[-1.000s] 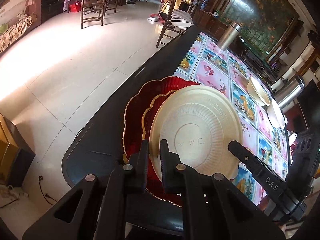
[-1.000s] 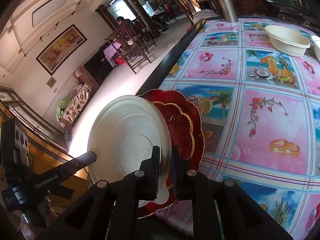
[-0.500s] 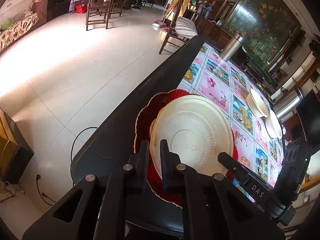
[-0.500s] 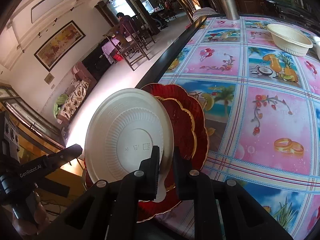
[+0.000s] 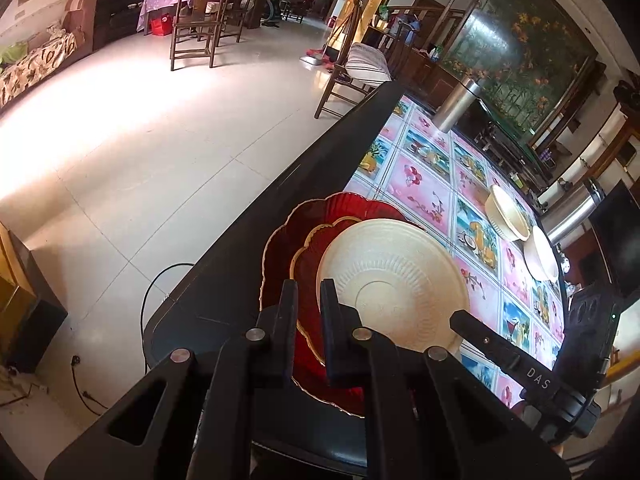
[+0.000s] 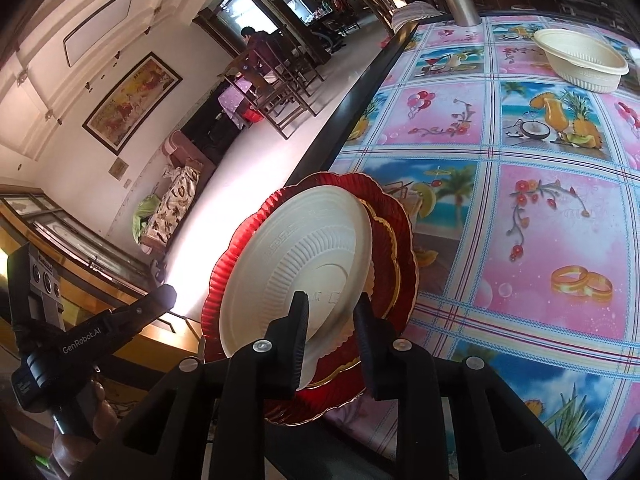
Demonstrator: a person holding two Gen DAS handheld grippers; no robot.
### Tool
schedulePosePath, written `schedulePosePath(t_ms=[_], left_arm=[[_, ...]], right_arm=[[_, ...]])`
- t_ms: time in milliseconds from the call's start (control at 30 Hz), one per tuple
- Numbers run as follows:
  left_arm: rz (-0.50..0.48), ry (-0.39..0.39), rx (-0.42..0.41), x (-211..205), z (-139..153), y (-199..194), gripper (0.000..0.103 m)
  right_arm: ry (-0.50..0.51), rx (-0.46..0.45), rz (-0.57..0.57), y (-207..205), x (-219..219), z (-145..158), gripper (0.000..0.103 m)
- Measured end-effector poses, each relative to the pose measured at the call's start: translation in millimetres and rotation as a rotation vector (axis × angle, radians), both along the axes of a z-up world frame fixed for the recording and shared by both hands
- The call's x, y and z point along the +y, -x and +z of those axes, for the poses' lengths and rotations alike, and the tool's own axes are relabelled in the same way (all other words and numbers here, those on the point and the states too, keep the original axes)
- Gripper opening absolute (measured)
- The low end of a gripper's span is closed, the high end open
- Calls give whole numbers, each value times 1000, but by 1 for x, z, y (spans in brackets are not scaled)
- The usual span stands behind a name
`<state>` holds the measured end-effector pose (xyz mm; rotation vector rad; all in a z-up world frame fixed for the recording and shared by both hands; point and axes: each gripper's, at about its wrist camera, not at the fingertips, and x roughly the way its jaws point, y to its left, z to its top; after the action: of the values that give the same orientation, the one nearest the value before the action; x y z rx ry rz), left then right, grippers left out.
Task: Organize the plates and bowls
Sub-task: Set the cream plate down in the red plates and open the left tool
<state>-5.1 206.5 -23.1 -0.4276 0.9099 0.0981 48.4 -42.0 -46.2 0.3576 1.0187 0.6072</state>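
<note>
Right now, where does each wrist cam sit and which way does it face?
Left wrist: on the left gripper, facing down the table's dark edge; own shut fingers show, right gripper alongside.
Right wrist: on the right gripper, facing across the tablecloth; fingers just opening around the white plate.
Shared: white plate, red plates, bowl.

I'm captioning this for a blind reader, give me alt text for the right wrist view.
The right hand-held gripper, jaws just opening, straddles a cream plate lying upside down on two stacked red plates at the edge of a patterned tablecloth. A cream bowl sits farther back.
</note>
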Motion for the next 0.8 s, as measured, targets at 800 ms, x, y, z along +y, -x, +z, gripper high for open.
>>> schedulePosePath(t_ms=[800], left_arm=[[-85,-29,26,-41,2,-14,9]], right_arm=[[-176,52,-31,-20,-51,4,35]])
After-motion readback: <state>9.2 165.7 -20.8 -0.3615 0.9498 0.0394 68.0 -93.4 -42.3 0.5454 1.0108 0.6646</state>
